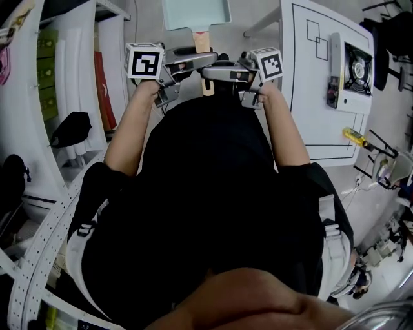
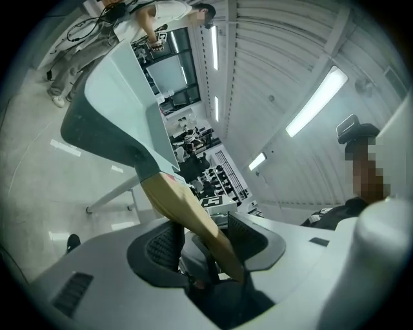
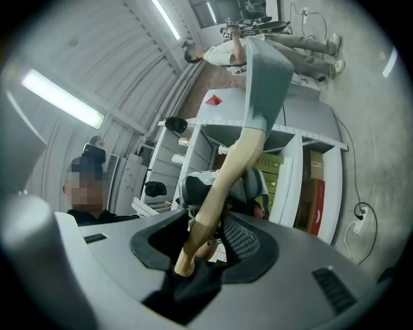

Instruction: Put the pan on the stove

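The pale green square pan (image 1: 193,13) is cut off by the head view's top edge, so its far wall is out of sight. On the near side of the pan, its wooden handle (image 1: 202,40) disappears under the left gripper (image 1: 201,62) and the right gripper (image 1: 214,73), whose jaw tips overlap and cannot be told apart. In both gripper views the handle's end sinks into a dark recess behind the jaws. Right of the pan, a grey appliance (image 1: 353,71) on the white table (image 1: 310,97) is too small to identify.
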